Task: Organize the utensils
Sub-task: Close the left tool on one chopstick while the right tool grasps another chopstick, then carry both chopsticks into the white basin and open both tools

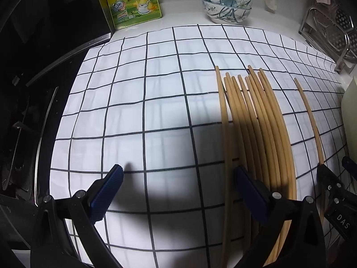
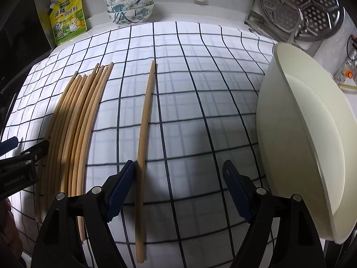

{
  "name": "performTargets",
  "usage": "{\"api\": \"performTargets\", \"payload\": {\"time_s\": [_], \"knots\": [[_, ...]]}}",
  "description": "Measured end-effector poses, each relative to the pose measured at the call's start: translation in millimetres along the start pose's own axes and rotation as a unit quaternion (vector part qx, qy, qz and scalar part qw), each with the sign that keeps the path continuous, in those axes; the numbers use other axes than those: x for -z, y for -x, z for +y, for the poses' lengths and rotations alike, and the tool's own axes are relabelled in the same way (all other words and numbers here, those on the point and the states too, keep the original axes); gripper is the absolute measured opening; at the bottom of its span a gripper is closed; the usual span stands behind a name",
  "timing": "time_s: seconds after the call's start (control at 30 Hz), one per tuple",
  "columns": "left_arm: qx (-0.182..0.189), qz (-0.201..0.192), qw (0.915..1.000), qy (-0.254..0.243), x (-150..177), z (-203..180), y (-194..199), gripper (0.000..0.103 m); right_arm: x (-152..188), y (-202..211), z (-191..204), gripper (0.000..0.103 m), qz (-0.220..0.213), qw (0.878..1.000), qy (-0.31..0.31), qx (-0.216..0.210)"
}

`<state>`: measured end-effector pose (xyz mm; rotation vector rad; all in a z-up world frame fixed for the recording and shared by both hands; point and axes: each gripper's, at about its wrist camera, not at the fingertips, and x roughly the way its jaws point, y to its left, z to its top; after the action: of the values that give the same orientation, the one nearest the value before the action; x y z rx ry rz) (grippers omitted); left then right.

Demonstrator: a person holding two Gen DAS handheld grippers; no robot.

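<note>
Bamboo-coloured lone round chopstick [image 2: 145, 120], right of the chopstick bundle [image 2: 73, 120] on checked cloth [image 2: 200, 89]: light, stiff, likely rolls; right gripper [image 2: 178, 178] spread around it, left gripper [image 1: 178, 187] spread, empty; pinch mid-shaft.

My left gripper's right finger [image 1: 250, 192] covers the near ends of the bundled chopsticks [image 1: 263, 134]. The white basin [image 2: 312, 147] runs off my right view's edge; the pouch's [image 2: 67, 17] small print is unreadable.
</note>
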<state>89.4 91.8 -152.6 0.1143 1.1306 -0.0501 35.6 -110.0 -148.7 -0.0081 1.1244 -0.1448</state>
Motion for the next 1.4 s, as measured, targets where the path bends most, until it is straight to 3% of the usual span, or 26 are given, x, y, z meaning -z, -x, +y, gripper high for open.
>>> {"api": "performTargets", "payload": {"time_s": [0.13,0.23,0.33,0.4,0.43,0.47,0.73,1.03,1.23,1.4], "knots": [[0.0,-0.011,0.9999,-0.006,-2.6,-3.5,-0.4,0.095,-3.8,-1.3,5.6,0.074,-0.013,1.0,0.018,0.003],[0.018,-0.013,0.9997,-0.006,-3.7,-5.4,1.4,0.081,-4.9,0.6,12.4,0.057,-0.019,0.999,0.036,-0.009],[0.038,-0.013,0.9991,-0.009,-3.7,-9.6,4.7,0.058,-5.1,2.5,20.6,0.033,-0.018,0.998,0.054,-0.024],[0.042,-0.013,0.9989,-0.017,-3.4,-14.3,7.4,0.031,-6.2,2.6,26.8,0.012,-0.012,0.997,0.065,-0.041],[0.046,-0.01,0.9987,-0.021,-3.8,-16.7,8.7,0.022,-7.2,2.6,31.1,0.009,-0.009,0.996,0.074,-0.043],[0.049,-0.006,0.9985,-0.024,-4.1,-18.6,9.0,0.008,-7.5,2.7,33.9,0.007,-0.008,0.996,0.079,-0.041],[0.064,0.018,0.9977,-0.015,-5.8,-9.6,10.4,0.007,-9.0,9.3,21.7,0.007,-0.003,0.996,0.044,-0.075],[0.071,-0.017,0.9969,-0.031,-12.5,-10.1,55.8,0.007,-15.7,46.7,9.1,0.007,-0.024,0.994,0.011,-0.11],[0.091,-0.046,0.9935,-0.05,-25.1,-37.3,93.5,0.007,-19.8,83.0,-21.1,0.007,-0.061,0.991,-0.012,-0.118],[0.123,-0.065,0.988,-0.067,-36.3,-80.4,118.7,0.007,-19.1,103.1,-71.5,0.007,-0.082,0.99,-0.04,-0.106]]}}
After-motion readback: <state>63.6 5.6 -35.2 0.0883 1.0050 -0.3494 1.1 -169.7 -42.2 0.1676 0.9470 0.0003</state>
